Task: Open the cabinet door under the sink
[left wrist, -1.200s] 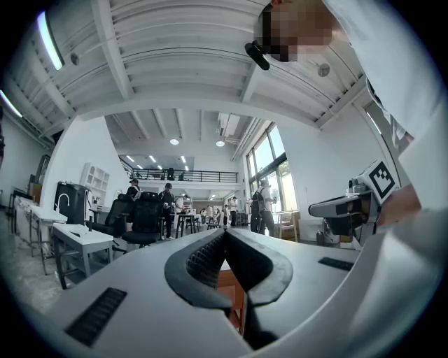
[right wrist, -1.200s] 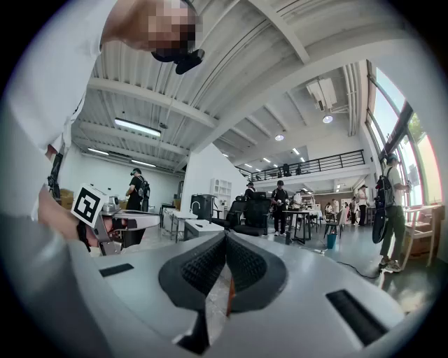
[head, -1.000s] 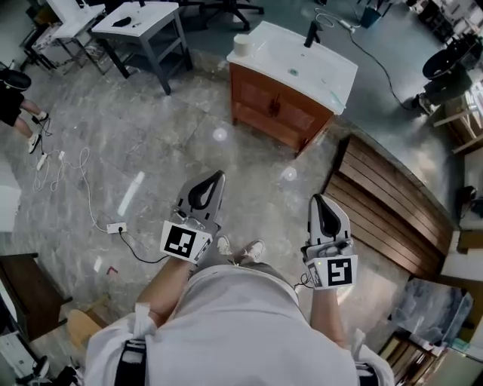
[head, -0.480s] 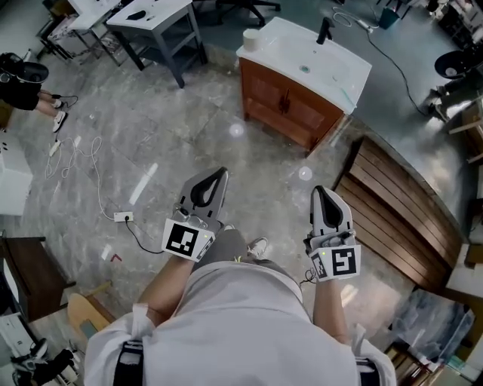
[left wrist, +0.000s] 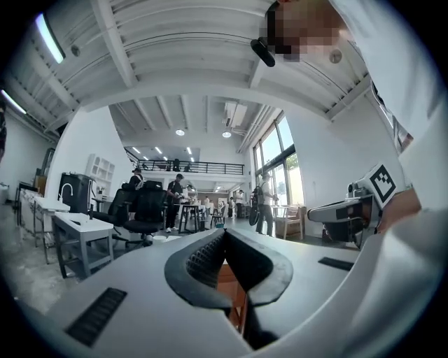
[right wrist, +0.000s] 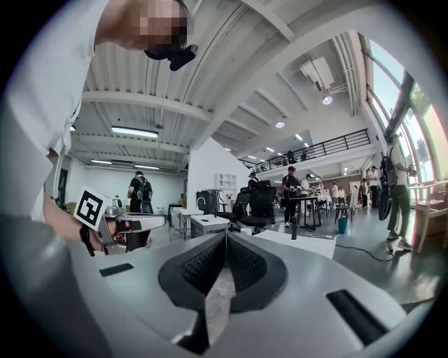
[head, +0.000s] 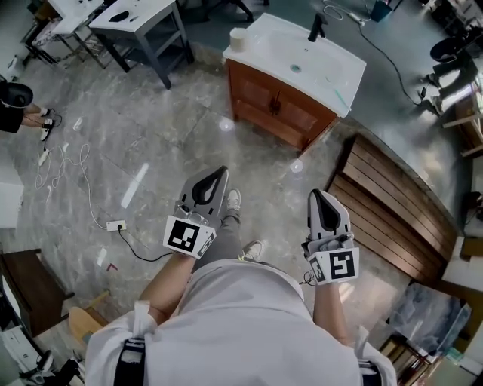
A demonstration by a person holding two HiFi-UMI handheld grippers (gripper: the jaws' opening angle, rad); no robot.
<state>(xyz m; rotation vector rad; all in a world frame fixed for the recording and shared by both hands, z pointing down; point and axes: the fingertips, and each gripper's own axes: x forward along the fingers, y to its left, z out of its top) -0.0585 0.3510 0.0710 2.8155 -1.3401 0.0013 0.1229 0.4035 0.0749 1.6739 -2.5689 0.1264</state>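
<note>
The wooden sink cabinet point(head: 275, 105) with a white basin top point(head: 298, 56) stands far ahead on the stone floor, both doors closed. My left gripper point(head: 215, 175) and right gripper point(head: 318, 197) hang side by side in front of my body, well short of the cabinet, pointing level toward it. In the left gripper view the left gripper point(left wrist: 225, 231) is shut on nothing, and cabinet wood point(left wrist: 231, 283) shows below the pads. In the right gripper view the right gripper point(right wrist: 225, 236) is shut and empty too, with the white basin top point(right wrist: 294, 241) beyond it.
A slatted wooden platform point(head: 385, 203) lies on the floor to the right. A grey table point(head: 143, 22) stands left of the cabinet. A power strip point(head: 115, 225) and its cable trail across the left floor. A black faucet point(head: 315, 29) and a white roll point(head: 237, 38) stand on the basin top.
I have taken a step toward the cabinet, with one foot now stretched ahead between the grippers. Both grippers came along with my body and stay shut.
</note>
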